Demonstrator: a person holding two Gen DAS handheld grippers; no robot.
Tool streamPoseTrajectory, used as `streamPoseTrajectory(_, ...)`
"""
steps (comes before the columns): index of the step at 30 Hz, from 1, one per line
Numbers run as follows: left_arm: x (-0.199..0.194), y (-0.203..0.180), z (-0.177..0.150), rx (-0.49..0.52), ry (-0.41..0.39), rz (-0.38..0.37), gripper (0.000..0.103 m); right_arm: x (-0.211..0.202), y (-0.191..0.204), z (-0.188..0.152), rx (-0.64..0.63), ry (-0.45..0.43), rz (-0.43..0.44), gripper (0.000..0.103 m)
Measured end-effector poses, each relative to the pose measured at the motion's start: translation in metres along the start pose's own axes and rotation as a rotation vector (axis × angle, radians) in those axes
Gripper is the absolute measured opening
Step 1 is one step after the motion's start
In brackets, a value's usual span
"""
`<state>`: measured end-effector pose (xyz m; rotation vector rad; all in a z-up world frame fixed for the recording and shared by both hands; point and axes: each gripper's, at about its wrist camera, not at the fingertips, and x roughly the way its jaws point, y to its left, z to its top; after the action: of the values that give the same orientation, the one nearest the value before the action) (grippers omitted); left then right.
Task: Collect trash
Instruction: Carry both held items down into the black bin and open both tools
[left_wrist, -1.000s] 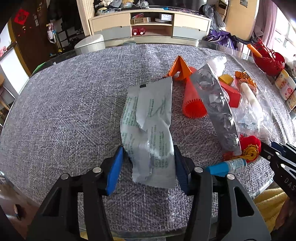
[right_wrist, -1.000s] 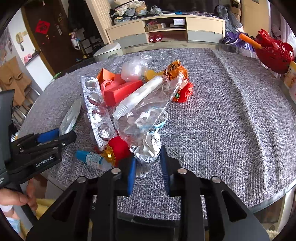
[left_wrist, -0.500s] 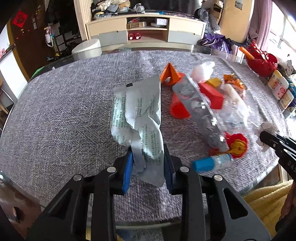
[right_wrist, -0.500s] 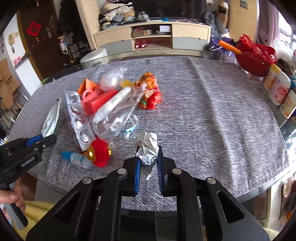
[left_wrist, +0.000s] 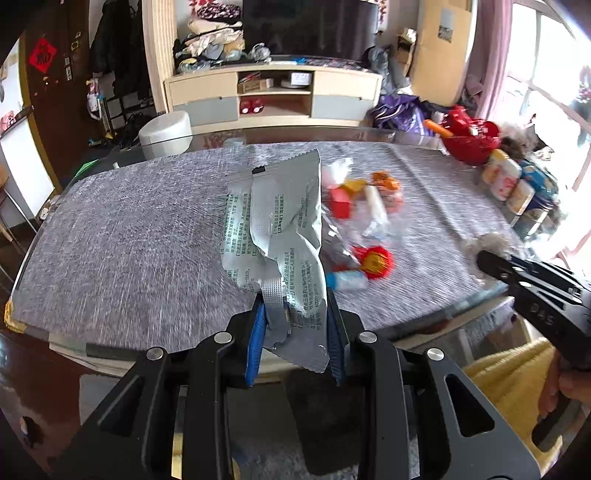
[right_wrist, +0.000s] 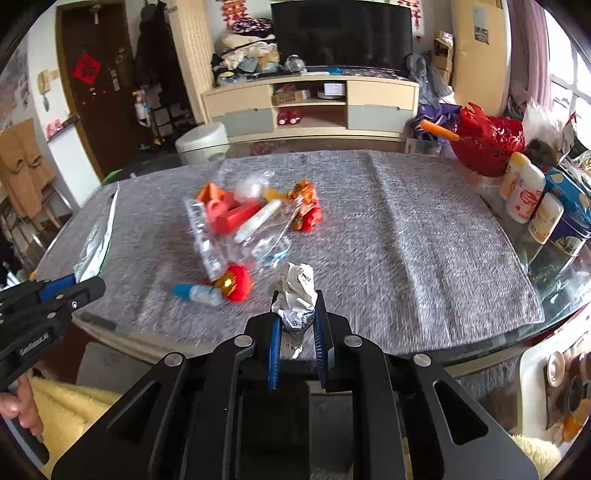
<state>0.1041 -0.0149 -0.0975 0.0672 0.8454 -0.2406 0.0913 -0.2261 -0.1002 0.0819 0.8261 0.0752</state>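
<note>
My left gripper (left_wrist: 295, 314) is shut on a crumpled silver foil packet (left_wrist: 277, 236) with green print and holds it up above the near table edge. It also shows edge-on in the right wrist view (right_wrist: 98, 240). My right gripper (right_wrist: 297, 314) is shut on a crumpled white paper ball (right_wrist: 295, 288), lifted off the table. A pile of trash stays on the grey cloth: a clear blister pack (right_wrist: 205, 240), a clear plastic bag (right_wrist: 266, 236), a red round ornament (right_wrist: 236, 282) and a small blue-capped bottle (right_wrist: 195, 291).
Red and orange plastic pieces (right_wrist: 229, 214) and a snack wrapper (right_wrist: 306, 210) lie in the pile. A red basket (right_wrist: 487, 144), bottles (right_wrist: 524, 192) and a tin stand at the table's right edge. The grey cloth (right_wrist: 406, 229) covers a glass table.
Both grippers have lifted and pulled back toward the near table edge, the left with the foil packet and the right with the paper ball. The pile stays on the cloth.
</note>
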Motion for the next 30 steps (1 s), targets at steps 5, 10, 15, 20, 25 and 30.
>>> streamPoseTrajectory(5,-0.020,-0.007,-0.023,0.000,0.003,-0.037,0.028,-0.015,0.010,-0.020,-0.032,0.008,0.016,0.017)
streamPoseTrajectory(10,-0.025,-0.014,-0.056,0.001,0.050,-0.072,0.028,-0.021,0.016,-0.046,-0.045,0.042,0.026,0.017)
streamPoseTrajectory(15,-0.019,-0.020,-0.091,-0.015,0.120,-0.123,0.028,-0.013,0.019,-0.073,-0.045,0.100,0.032,0.017)
streamPoseTrajectory(20,-0.001,-0.023,-0.123,-0.044,0.201,-0.154,0.028,0.000,0.021,-0.097,-0.035,0.160,0.039,0.017)
streamPoseTrajectory(25,0.023,-0.023,-0.148,-0.066,0.281,-0.179,0.028,0.019,0.019,-0.117,-0.010,0.225,0.057,0.017)
streamPoseTrajectory(30,0.050,-0.026,-0.161,-0.100,0.354,-0.210,0.028,0.043,0.015,-0.133,0.027,0.301,0.082,0.017)
